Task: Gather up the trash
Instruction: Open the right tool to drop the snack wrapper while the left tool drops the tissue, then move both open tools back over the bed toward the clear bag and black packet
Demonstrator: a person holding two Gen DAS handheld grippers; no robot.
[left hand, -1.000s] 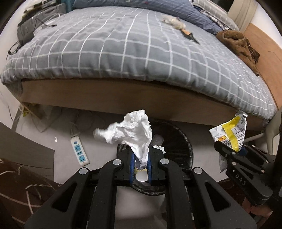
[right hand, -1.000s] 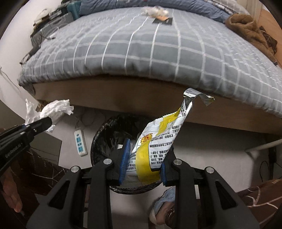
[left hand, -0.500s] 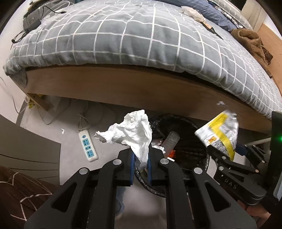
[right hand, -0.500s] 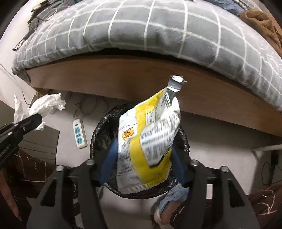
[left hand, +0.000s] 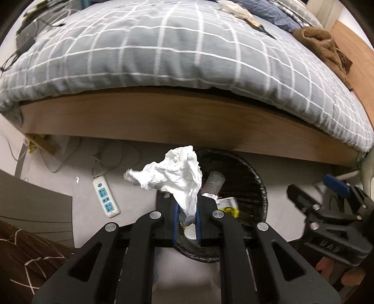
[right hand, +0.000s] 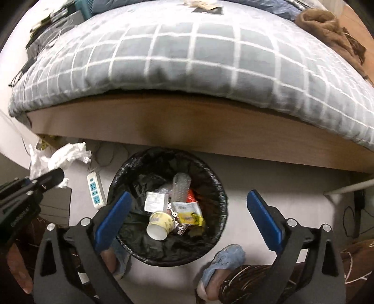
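A round bin with a black liner (right hand: 217,187) stands on the floor by the bed. In it lie a yellow and white snack wrapper (right hand: 189,211), a paper cup (right hand: 160,225) and bubble wrap. My right gripper (right hand: 187,217) is open and empty above the bin; it also shows in the left wrist view (left hand: 320,189). My left gripper (left hand: 186,207) is shut on a crumpled white tissue (left hand: 177,174), held over the bin's (left hand: 257,184) left rim. The tissue also shows in the right wrist view (right hand: 67,155).
The bed with a grey checked cover (left hand: 175,51) and wooden frame (left hand: 163,121) overhangs the bin. More trash (left hand: 240,14) and a brown cloth (left hand: 322,44) lie on the bed. A white power strip (left hand: 106,197) lies on the floor. My feet in blue slippers (right hand: 224,259) flank the bin.
My right gripper opened and the yellow snack wrapper dropped into the bin. My left gripper moved closer over the bin, still holding the tissue.
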